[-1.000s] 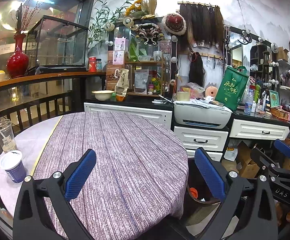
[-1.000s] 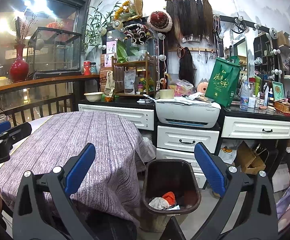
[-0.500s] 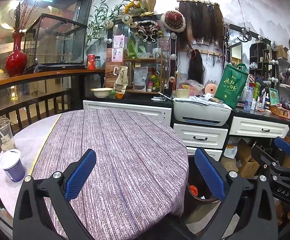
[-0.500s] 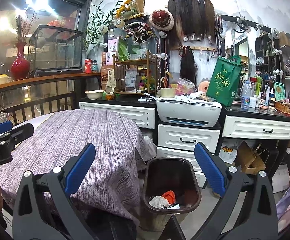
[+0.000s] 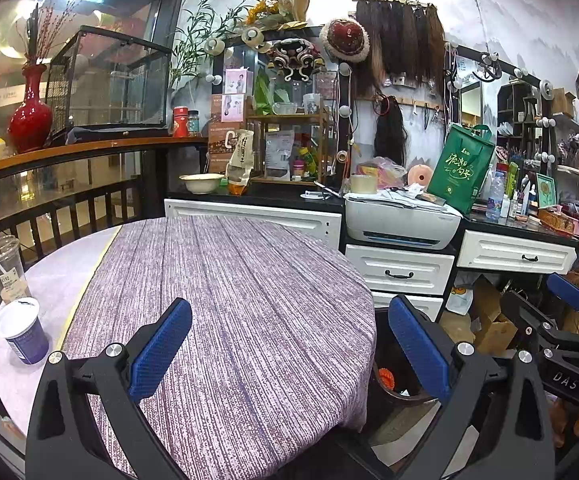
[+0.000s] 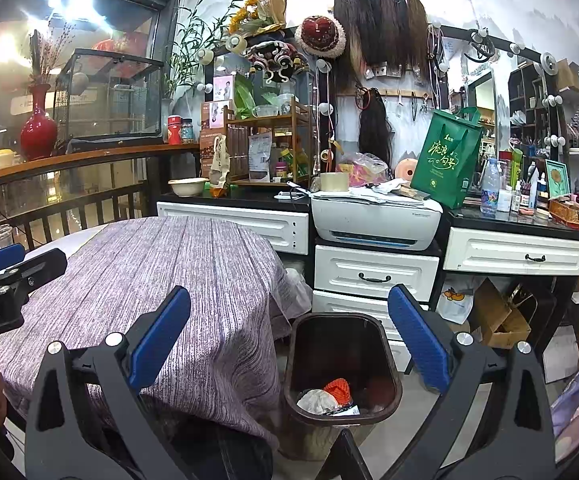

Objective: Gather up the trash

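A round table with a purple striped cloth (image 5: 229,300) fills the left wrist view. At its left edge stand a blue-and-white paper cup (image 5: 21,330) and a clear plastic cup with a straw (image 5: 3,268). My left gripper (image 5: 289,350) is open and empty above the table's near part. A dark brown bin (image 6: 341,368) stands on the floor right of the table, holding a white crumpled scrap (image 6: 316,400) and an orange scrap (image 6: 337,388). My right gripper (image 6: 289,350) is open and empty above the bin. The bin's rim also shows in the left wrist view (image 5: 409,400).
White drawer cabinets (image 6: 375,272) with a printer (image 6: 375,222), a green bag (image 6: 447,160) and clutter line the far wall. A dark wooden railing (image 5: 49,208) curves behind the table at left. Cardboard boxes (image 6: 501,320) sit on the floor at right.
Both views have shifted very slightly; the grippers stay open and empty. Nothing on the table or in the bin has moved.
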Tool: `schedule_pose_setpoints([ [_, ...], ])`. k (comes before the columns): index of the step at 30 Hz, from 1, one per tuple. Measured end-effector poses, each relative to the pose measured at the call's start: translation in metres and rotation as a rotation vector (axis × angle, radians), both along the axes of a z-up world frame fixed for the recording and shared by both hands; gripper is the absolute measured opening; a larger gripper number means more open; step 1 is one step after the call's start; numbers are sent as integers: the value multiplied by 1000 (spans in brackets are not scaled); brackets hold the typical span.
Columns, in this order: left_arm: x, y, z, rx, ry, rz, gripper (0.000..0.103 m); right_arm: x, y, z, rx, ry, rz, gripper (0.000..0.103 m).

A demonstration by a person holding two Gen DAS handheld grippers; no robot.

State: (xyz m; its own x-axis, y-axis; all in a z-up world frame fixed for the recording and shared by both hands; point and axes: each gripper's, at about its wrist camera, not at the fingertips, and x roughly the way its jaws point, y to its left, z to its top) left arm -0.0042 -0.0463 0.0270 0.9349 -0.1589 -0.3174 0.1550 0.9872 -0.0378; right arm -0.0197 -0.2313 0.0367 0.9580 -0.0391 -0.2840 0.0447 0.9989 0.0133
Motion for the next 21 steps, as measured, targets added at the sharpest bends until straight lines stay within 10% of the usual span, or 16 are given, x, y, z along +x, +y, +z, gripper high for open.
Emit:
schedule_pose_setpoints([
  [21,3,0,-2,10,10,-8,97,0,0,-2,1,3,1,97],
])
